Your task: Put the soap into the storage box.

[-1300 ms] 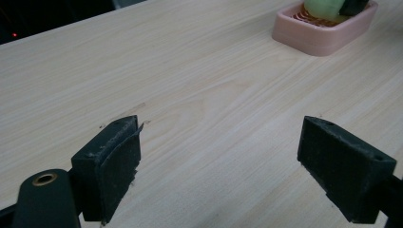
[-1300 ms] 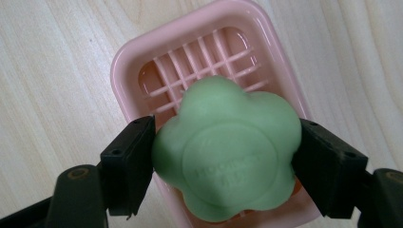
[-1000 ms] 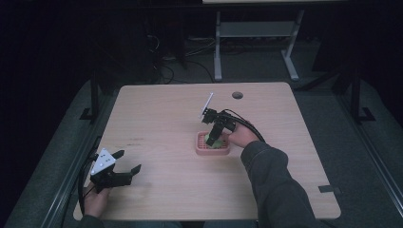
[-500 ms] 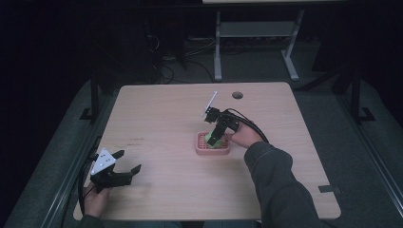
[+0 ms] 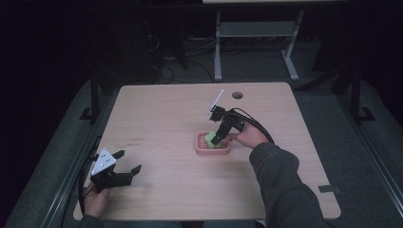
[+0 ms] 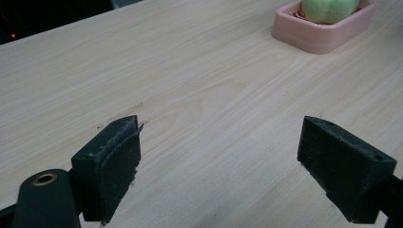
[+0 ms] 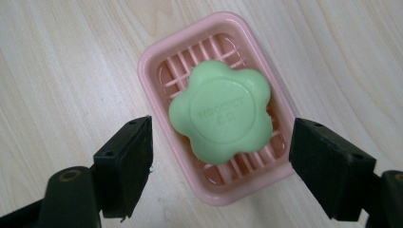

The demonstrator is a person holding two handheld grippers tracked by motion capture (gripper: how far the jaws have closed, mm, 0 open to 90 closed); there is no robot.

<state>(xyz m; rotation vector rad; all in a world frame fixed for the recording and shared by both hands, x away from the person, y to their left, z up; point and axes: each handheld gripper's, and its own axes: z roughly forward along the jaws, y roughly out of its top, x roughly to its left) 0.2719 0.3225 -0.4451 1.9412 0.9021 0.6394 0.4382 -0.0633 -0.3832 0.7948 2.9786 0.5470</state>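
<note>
Near the bench's (image 5: 157, 114) front-left corner the left tongs (image 5: 124, 167) rest low with jaws wide apart, holding nothing, pointed toward the middle. Farther in, about mid-bench, the green flower-shaped soap (image 7: 220, 111) lies flat in the pink slatted soap dish (image 7: 157, 61); it looks light, firm and probably slippery, so I would pinch it across opposite lobes, low on its sides. The right tongs (image 7: 221, 164) hang steeply tipped above it, jaws spread either side, touching neither.
</note>
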